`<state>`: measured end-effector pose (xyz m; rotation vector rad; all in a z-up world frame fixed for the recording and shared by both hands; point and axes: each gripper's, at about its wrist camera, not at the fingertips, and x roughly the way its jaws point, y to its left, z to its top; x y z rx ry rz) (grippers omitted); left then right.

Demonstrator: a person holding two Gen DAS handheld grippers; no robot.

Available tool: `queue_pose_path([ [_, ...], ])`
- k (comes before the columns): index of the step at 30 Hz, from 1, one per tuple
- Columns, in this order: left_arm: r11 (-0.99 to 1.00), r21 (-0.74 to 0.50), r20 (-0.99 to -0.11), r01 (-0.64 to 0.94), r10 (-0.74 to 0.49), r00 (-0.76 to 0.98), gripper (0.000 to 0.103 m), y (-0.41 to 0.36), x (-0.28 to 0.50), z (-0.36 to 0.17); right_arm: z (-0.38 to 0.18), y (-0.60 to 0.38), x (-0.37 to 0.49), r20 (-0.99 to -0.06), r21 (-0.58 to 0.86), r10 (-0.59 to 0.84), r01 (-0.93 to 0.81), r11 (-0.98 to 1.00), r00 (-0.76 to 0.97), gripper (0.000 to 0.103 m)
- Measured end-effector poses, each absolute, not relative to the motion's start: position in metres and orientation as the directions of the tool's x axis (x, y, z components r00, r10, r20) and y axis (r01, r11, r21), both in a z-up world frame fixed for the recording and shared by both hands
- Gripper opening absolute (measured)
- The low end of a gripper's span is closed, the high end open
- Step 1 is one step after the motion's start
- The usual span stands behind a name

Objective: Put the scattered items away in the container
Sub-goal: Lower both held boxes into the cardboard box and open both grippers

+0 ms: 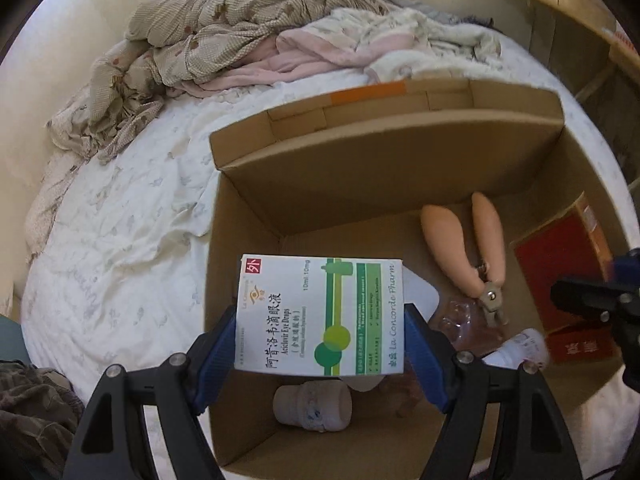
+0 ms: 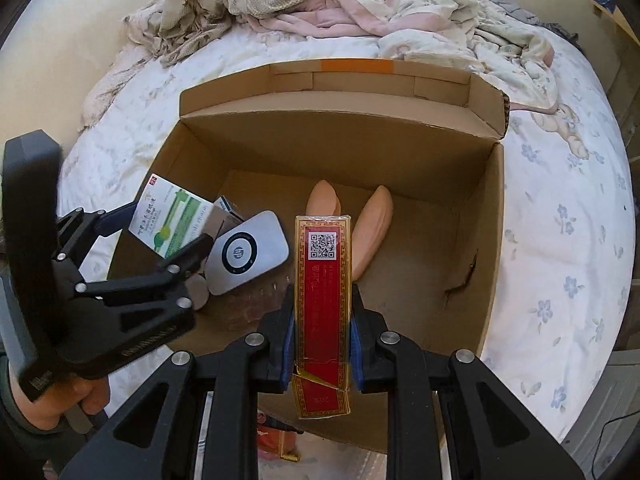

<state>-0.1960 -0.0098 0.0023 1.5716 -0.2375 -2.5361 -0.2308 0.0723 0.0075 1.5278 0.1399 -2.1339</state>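
An open cardboard box [image 1: 360, 168] [image 2: 492, 208] stands on the bed. My left gripper [image 1: 320, 344] is shut on a white and green eye-drops box [image 1: 320, 316], held over the box's left side; it also shows in the right wrist view [image 2: 168, 220]. My right gripper [image 2: 322, 324] is shut on a red and gold carton [image 2: 323, 300], held upright over the box's near edge; it also shows in the left wrist view [image 1: 560, 280]. Inside lie peach-handled pliers [image 1: 472, 240] [image 2: 372, 224], a white HP device [image 2: 248, 256], a small white bottle [image 1: 312, 404] and clear plastic packaging [image 1: 468, 324].
The bed [image 1: 120, 240] [image 2: 560, 240] has a white flowered sheet. Crumpled blankets and pink clothing [image 1: 240, 40] [image 2: 360, 8] lie piled at the far side behind the box. A wooden shelf [image 1: 580, 20] stands at the upper right.
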Motion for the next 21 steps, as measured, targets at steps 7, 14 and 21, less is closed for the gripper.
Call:
queue_pose_path([
  [7,-0.975,0.213,-0.904,0.068,-0.223,-0.365,0.079,-0.011,-0.209,-0.016,0.001,0.065,-0.228,-0.934,0.006,-0.168,0.459,-0.888,-0.315,0.025],
  [14,-0.974,0.206,-0.916,0.095,-0.226,-0.33,0.08,-0.012,-0.207,-0.018,0.014,0.058,-0.213,-0.9,-0.102,-0.129,0.488,-0.867,-0.417,0.081],
  [21,-0.991,0.117,-0.922,0.071,-0.135,-0.364,0.08,-0.011,-0.198,0.007,0.028,0.066,-0.217,-0.886,-0.052,-0.173,0.464,-0.884,-0.43,0.081],
])
